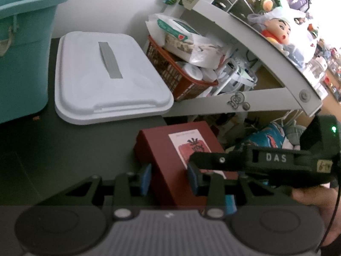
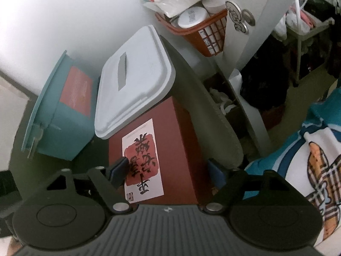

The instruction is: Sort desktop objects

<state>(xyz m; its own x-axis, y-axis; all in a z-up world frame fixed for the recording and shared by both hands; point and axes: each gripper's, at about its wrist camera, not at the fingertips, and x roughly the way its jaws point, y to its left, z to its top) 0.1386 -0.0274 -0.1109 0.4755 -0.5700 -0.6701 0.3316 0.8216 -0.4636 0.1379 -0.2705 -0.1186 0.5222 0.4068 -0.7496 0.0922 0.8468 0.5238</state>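
Observation:
A dark red box (image 1: 162, 149) with a white label of red and black characters (image 2: 140, 149) sits at the near right corner of the dark table (image 1: 64, 149). In the left wrist view my left gripper (image 1: 169, 180) is shut on the box's near end, with one blue pad against its left side and the other on the labelled face. My right gripper (image 2: 167, 169) stands wide and open around the same box: its left pad hovers over the label and its right pad is just off the box's right side. One of its fingers (image 1: 213, 160) reaches across the box in the left wrist view.
A white-lidded container (image 1: 96, 74) stands just behind the box, with an open teal bin (image 1: 21, 53) to its left. An orange basket (image 1: 170, 74) full of packets is wedged under a grey shelf frame (image 1: 245, 38). A person's hand (image 1: 315, 196) and patterned shirt (image 2: 309, 170) are at right.

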